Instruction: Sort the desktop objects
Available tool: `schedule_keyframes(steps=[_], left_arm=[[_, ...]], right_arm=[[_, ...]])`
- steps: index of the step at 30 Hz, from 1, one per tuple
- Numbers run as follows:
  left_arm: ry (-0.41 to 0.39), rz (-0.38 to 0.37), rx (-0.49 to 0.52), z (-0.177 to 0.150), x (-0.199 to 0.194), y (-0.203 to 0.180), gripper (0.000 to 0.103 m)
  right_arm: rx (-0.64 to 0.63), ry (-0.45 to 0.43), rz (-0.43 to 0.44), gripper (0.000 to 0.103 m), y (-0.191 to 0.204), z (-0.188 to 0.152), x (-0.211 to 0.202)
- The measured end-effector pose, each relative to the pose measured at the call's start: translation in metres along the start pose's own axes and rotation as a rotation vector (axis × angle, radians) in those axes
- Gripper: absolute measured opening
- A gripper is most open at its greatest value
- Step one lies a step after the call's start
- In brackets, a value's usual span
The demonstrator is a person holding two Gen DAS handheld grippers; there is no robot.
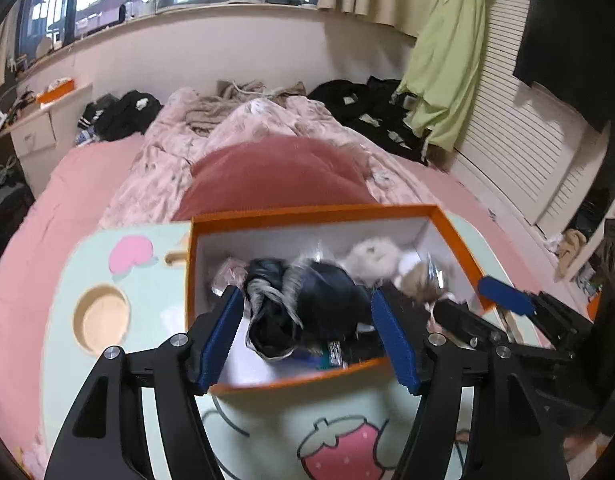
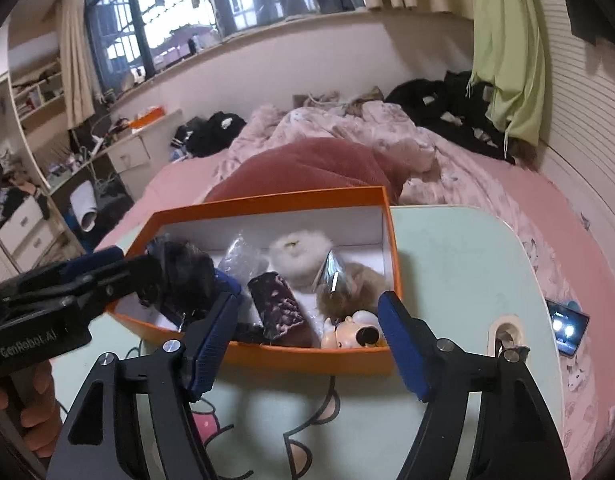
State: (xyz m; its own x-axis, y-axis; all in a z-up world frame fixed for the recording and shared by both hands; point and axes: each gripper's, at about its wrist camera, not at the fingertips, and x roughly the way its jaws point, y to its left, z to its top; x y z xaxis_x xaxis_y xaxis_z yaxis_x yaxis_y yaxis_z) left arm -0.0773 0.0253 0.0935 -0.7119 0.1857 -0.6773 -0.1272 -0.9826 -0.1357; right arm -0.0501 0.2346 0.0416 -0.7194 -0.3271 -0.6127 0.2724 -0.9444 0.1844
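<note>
An orange box (image 1: 307, 213) (image 2: 267, 202) with a white inside stands on a mint lap table (image 1: 147, 280) (image 2: 459, 264). It holds a dark bundle (image 1: 307, 304) (image 2: 183, 276), a white fluffy toy (image 1: 373, 258) (image 2: 297, 250), a dark maroon case (image 2: 279, 308), a brown furry item (image 2: 359, 284) and a small doll head (image 2: 355, 332). My left gripper (image 1: 309, 338) is open over the box's near edge, jaws either side of the dark bundle. My right gripper (image 2: 307, 340) is open and empty at the box's near wall. It also shows in the left wrist view (image 1: 507, 296).
The table lies on a pink bed with a red cushion (image 1: 275, 176) and a rumpled quilt (image 1: 227, 128). The table has a round cup recess (image 1: 101, 318). A lit phone (image 2: 567, 326) lies on the bed to the right. A white louvred wall (image 1: 519, 140) stands on the right.
</note>
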Motion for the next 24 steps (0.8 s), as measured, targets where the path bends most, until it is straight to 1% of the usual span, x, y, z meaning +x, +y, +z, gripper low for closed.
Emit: schedule_keyframes(steps=[2,4,6,9,11,14,16,17,18,19,20,21,24], left_arm=[[-0.009,-0.014,0.01,-0.011,-0.006,-0.001,0.071],[-0.017,-0.013,0.017,-0.019,-0.014,-0.002,0.073],[-0.018,-0.009,0.024,-0.028,-0.025,-0.003,0.074],[0.015,-0.009,0.037,-0.05,-0.038,-0.006,0.081],[0.052,0.016,0.042,-0.07,-0.038,-0.008,0.081],[0.12,0.046,0.042,-0.095,-0.026,-0.008,0.081],[0.199,0.071,0.045,-0.112,-0.006,-0.009,0.081],[0.202,0.115,0.062,-0.119,-0.001,-0.01,0.089],[0.192,0.153,0.074,-0.122,0.0,-0.01,0.095],[0.197,0.15,0.058,-0.123,0.001,-0.007,0.097],[0.2,0.142,0.044,-0.123,0.002,-0.004,0.101],[0.207,0.152,0.034,-0.124,0.004,-0.002,0.103],[0.205,0.156,0.026,-0.124,0.006,-0.001,0.103]], right_arm=[[-0.022,-0.034,-0.008,0.073,0.003,-0.007,-0.012],[-0.046,-0.064,-0.018,0.076,0.007,-0.015,-0.024],[-0.068,-0.074,-0.024,0.081,0.013,-0.026,-0.037],[-0.108,-0.027,-0.042,0.084,0.019,-0.046,-0.047],[-0.136,0.032,-0.059,0.084,0.022,-0.064,-0.046],[-0.148,0.103,-0.083,0.084,0.025,-0.089,-0.036],[-0.163,0.14,-0.117,0.084,0.028,-0.101,-0.026],[-0.166,0.156,-0.127,0.084,0.027,-0.105,-0.022],[-0.161,0.176,-0.131,0.088,0.026,-0.107,-0.017],[-0.148,0.174,-0.132,0.091,0.023,-0.108,-0.015],[-0.135,0.182,-0.139,0.097,0.019,-0.108,-0.014],[-0.125,0.186,-0.147,0.102,0.016,-0.109,-0.012],[-0.12,0.183,-0.156,0.103,0.013,-0.111,-0.012]])
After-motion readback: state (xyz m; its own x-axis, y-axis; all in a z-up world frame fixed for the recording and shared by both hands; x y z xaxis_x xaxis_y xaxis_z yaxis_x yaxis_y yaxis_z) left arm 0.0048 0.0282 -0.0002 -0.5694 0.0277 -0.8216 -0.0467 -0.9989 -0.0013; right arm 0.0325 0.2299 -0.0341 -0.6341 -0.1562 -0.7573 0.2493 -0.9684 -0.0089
